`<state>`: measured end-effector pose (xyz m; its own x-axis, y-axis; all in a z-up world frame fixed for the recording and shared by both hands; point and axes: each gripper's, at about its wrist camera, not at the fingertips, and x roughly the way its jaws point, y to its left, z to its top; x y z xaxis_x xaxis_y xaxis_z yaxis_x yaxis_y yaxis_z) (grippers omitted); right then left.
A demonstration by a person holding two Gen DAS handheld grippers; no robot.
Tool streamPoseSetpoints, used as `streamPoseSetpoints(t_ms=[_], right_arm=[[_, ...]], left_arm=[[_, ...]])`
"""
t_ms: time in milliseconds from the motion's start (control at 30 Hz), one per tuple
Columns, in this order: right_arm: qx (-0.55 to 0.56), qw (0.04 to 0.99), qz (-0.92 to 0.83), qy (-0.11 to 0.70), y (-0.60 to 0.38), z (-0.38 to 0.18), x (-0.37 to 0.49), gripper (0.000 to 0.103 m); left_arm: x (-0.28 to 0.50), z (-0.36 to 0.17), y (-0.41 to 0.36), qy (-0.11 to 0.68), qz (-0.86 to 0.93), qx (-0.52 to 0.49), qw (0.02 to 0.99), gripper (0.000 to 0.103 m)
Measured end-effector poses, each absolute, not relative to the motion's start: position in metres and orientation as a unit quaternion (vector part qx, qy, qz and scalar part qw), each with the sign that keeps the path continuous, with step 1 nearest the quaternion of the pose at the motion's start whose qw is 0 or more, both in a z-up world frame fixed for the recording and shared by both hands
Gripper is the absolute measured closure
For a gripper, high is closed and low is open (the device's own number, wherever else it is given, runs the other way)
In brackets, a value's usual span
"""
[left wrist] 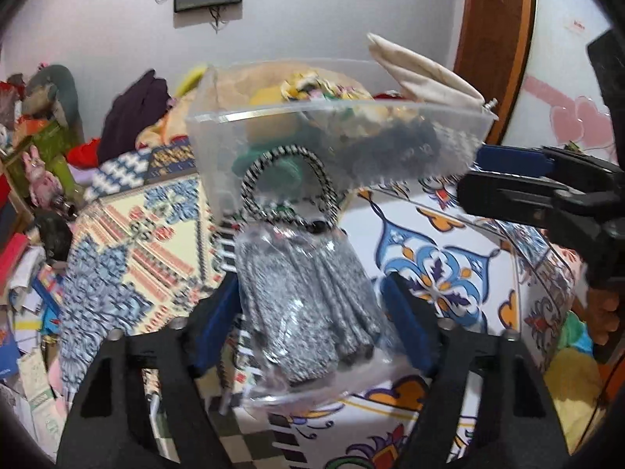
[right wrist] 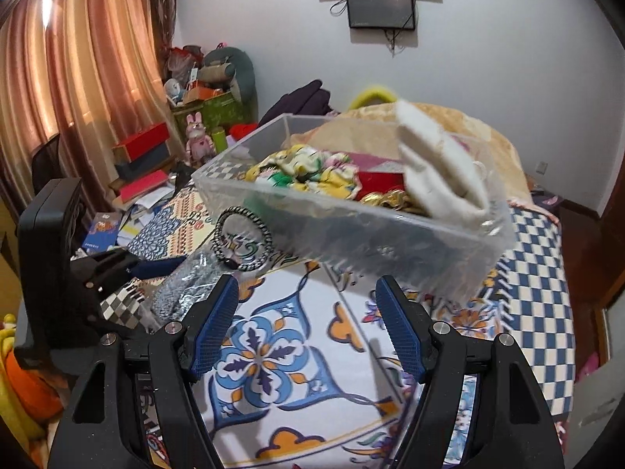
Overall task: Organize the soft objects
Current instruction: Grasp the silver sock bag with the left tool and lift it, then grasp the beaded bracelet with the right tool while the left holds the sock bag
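Note:
My left gripper (left wrist: 312, 312) is shut on a clear plastic pouch of grey knitted fabric (left wrist: 308, 301) with a black-and-white cord loop (left wrist: 289, 187), held above the bed. The pouch also shows at the left of the right wrist view (right wrist: 187, 277), between the left gripper's fingers (right wrist: 156, 265). A clear plastic bin (left wrist: 332, 133) stands on the bed just beyond the pouch, filled with colourful cloths (right wrist: 308, 172) and a cream folded cloth (right wrist: 441, 168). My right gripper (right wrist: 308, 320) is open and empty, in front of the bin (right wrist: 351, 219); it shows at the right of the left wrist view (left wrist: 504, 176).
The bed carries a patterned sheet (right wrist: 281, 351) and a blue checked cover (right wrist: 539, 289). A beige blanket (right wrist: 449, 121) lies behind the bin. Boxes, books and toys (right wrist: 156, 164) pile up by the curtain at left. Soft toys (left wrist: 574, 375) lie at the right edge.

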<state>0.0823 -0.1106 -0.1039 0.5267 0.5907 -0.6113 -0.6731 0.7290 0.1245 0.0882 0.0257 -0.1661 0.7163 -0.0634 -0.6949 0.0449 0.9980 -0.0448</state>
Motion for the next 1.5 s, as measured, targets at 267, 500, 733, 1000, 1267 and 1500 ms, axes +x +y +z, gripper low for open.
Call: streamPoseSetpoints(t_ms=[267,500,733,1000,1267,1500], right_arm=[[-0.072,0.861,0.371,0.340,-0.099,-0.110,0.080,0.033],[-0.071,0.861,0.371,0.340,-0.096,-0.106,0.078,0.033],[-0.085,0.849,0.387,0.349,-0.070,-0.108,0.080,0.033],[-0.101,0.821,0.412,0.381,-0.033,-0.120,0.095,0.034],[-0.136,0.810,0.406,0.401,-0.003,-0.136,0.103,0.036],[-0.183,0.824,0.389,0.368,0.000,-0.138,0.091,0.073]], left_arm=[[0.064,-0.161,0.028,0.357,-0.052,-0.019,0.932,0.062],[0.037,-0.134,0.038,0.314,-0.056,-0.024,0.948,0.062],[0.026,-0.114,0.061,0.279,-0.027,-0.040,0.959,0.062],[0.026,-0.125,0.097,0.283,0.030,-0.060,0.957,0.062],[0.025,-0.134,0.112,0.284,0.032,-0.077,0.955,0.062],[0.027,-0.137,0.108,0.287,0.029,-0.075,0.954,0.062]])
